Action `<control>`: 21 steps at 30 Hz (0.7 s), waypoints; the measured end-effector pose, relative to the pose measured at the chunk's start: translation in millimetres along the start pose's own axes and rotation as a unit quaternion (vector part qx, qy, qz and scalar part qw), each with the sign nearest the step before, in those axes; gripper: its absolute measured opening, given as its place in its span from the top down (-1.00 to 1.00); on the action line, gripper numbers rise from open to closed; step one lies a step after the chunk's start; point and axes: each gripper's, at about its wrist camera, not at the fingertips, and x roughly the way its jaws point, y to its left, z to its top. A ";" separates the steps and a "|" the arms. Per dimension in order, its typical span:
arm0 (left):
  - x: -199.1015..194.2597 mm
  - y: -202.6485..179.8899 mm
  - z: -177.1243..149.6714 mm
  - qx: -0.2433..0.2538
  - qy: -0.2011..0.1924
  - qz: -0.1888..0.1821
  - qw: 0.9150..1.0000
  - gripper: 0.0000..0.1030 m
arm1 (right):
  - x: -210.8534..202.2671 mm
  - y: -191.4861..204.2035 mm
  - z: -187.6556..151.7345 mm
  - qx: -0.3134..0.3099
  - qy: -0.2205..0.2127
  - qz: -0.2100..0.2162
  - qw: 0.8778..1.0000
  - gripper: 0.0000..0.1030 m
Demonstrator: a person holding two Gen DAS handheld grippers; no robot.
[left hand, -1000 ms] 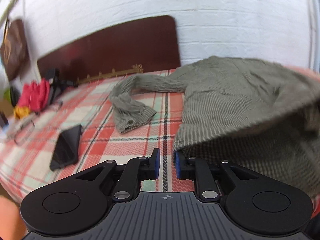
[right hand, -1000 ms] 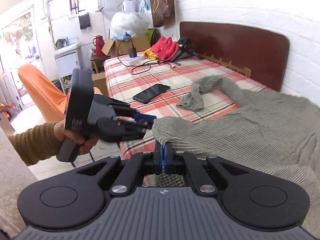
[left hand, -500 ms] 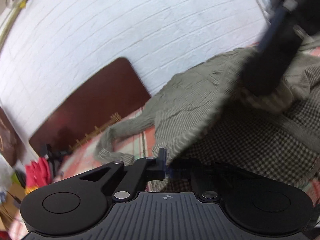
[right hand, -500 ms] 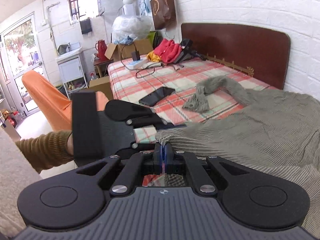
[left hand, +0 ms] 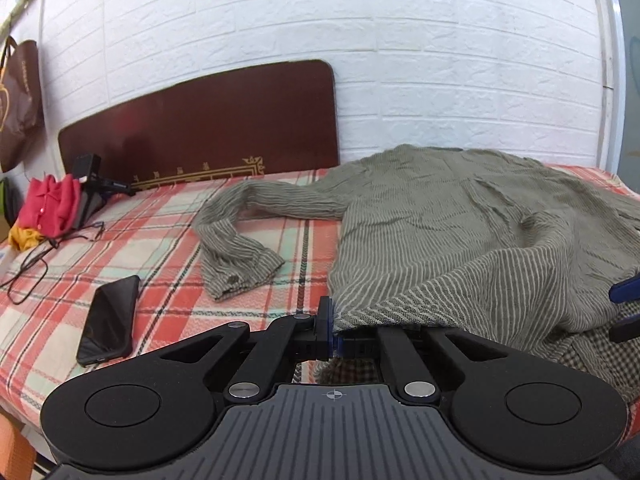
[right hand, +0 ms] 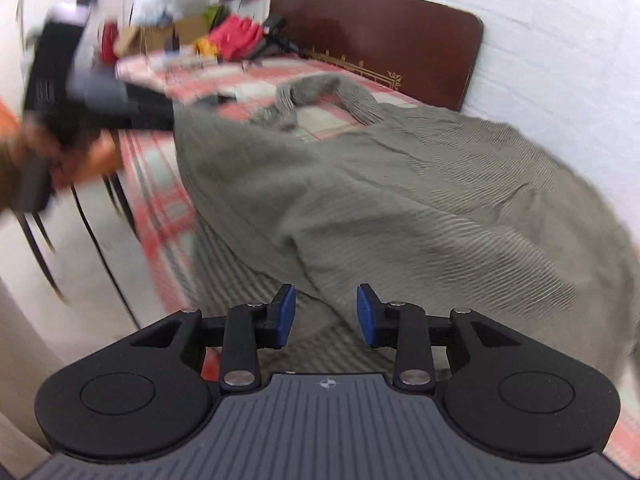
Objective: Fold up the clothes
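Only shirt hem [left hand: 400, 300] in left tool [left hand: 334, 332]

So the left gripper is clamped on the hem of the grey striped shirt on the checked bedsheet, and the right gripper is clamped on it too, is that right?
Not quite. The left gripper is clamped on the hem of the grey striped shirt on the checked bedsheet, but the right gripper is not: the right wrist view shows its jaws apart, having just been opening, with the cloth loose between them.
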 end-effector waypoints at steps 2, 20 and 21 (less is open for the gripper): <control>1.4 3.0 0.8 -0.004 0.003 0.002 1.000 1.00 | 4.5 -0.1 -6.0 -0.021 0.013 -0.016 1.000 0.29; 3.7 10.7 -5.5 0.001 0.039 -0.025 0.999 1.00 | -53.0 -71.9 -14.1 0.079 0.024 0.012 0.996 0.98; 6.2 9.6 -8.1 0.009 0.046 -0.021 0.999 1.00 | -63.9 -75.2 -14.5 0.087 0.016 0.029 0.996 0.98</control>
